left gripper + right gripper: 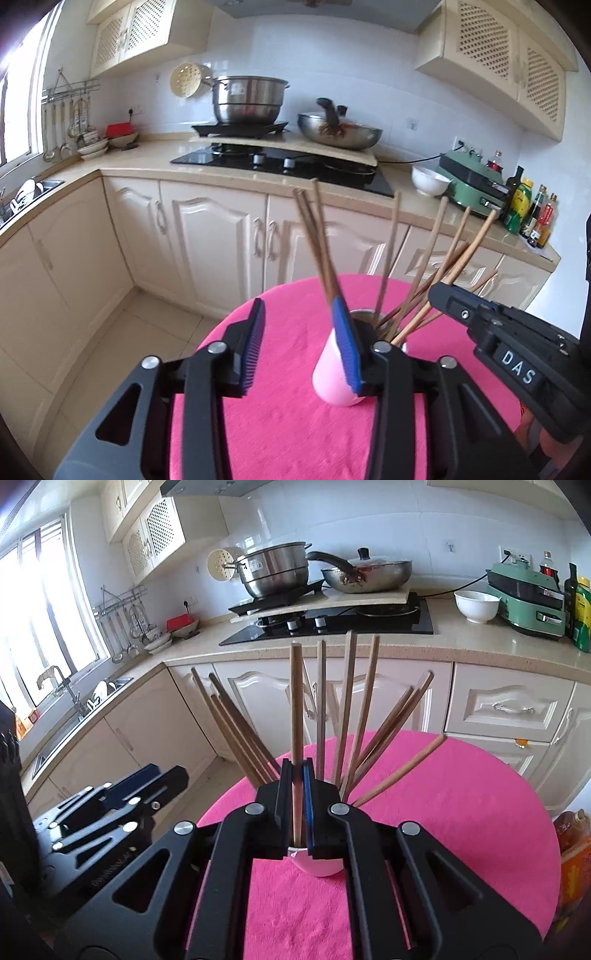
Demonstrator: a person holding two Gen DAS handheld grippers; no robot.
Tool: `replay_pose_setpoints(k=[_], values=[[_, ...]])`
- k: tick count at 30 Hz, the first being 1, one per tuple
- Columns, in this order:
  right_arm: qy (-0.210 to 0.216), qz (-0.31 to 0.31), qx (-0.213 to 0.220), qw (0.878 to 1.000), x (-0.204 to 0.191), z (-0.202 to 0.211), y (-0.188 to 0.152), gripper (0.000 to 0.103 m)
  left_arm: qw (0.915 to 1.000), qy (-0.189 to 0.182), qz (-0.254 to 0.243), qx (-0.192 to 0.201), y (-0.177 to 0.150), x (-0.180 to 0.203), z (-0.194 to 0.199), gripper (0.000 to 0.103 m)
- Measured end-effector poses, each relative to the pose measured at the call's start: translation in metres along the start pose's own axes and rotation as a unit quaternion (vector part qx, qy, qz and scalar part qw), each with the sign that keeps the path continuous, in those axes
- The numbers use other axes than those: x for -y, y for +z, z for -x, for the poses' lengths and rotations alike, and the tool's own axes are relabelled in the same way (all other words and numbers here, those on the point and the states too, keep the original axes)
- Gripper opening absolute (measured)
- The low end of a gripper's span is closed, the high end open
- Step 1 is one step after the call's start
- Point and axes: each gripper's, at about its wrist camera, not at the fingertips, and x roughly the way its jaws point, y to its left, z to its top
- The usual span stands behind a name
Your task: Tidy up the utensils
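A pale pink cup (330,380) stands on the pink tablecloth (288,424) and holds several wooden chopsticks (424,258) that fan out. My left gripper (301,347) is open and empty; its right finger is just in front of the cup, and the cup lies to the right of the gap. My right gripper (297,797) is shut on one upright chopstick (296,709) directly above the cup (321,866). The other chopsticks (364,709) fan out behind it. The right gripper also shows in the left wrist view (498,343), to the right of the cup.
The round table (480,794) stands in a kitchen. Behind it are cream cabinets (207,236), a stove (280,162) with a pot and a pan, a white bowl (476,605), a green appliance (528,602) and bottles. A sink (74,709) is at the left. A bottle (572,834) stands at the table's right.
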Motion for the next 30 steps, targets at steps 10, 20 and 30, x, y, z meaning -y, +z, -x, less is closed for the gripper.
replay_pose_setpoints(k=[10, 20, 30], values=[[-0.023, 0.005, -0.036, 0.999, -0.010, -0.011, -0.019, 0.007, 0.9978, 0.029, -0.003, -0.060, -0.004, -0.018, 0.005, 0.041], [-0.041, 0.010, -0.025, 0.999, -0.025, 0.023, -0.012, 0.052, 0.9976, 0.026, -0.005, -0.065, 0.005, -0.029, 0.036, 0.041], [-0.062, 0.024, 0.000, 0.998, -0.038, 0.106, -0.002, 0.056, 0.9988, 0.020, -0.012, -0.043, 0.008, -0.019, 0.098, 0.044]])
